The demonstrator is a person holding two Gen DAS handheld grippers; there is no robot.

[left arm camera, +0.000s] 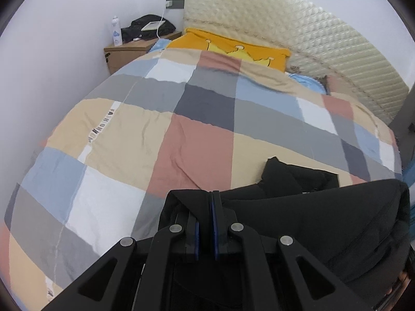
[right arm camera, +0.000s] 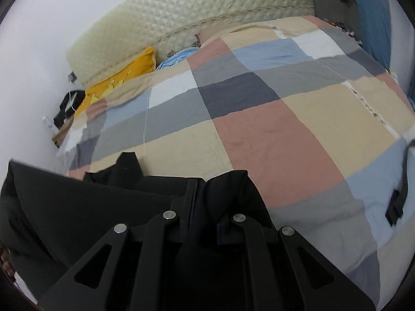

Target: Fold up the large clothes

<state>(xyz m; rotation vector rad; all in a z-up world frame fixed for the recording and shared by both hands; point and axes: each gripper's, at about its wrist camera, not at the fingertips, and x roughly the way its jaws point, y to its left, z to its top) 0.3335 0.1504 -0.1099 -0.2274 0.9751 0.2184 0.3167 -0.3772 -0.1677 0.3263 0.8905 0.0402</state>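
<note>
A large black garment [left arm camera: 311, 220] hangs stretched between my two grippers above the near end of a bed. My left gripper [left arm camera: 210, 194] is shut on its left top edge, with cloth draped over the left finger. My right gripper [right arm camera: 197, 184] is shut on its right top edge, with cloth bunched over the right finger [right arm camera: 228, 223]. In the right wrist view the garment [right arm camera: 77, 202] spreads to the left. A loose part of it [left arm camera: 282, 173] lies on the checked quilt [left arm camera: 197, 140], which also shows in the right wrist view [right arm camera: 272, 140].
A yellow pillow [left arm camera: 233, 49] and a padded cream headboard [left arm camera: 298, 31] stand at the far end. A wooden nightstand [left arm camera: 124, 51] with a spray can [left arm camera: 116, 31] and dark items is at the far left. A black strap [right arm camera: 399, 194] lies at the quilt's right edge.
</note>
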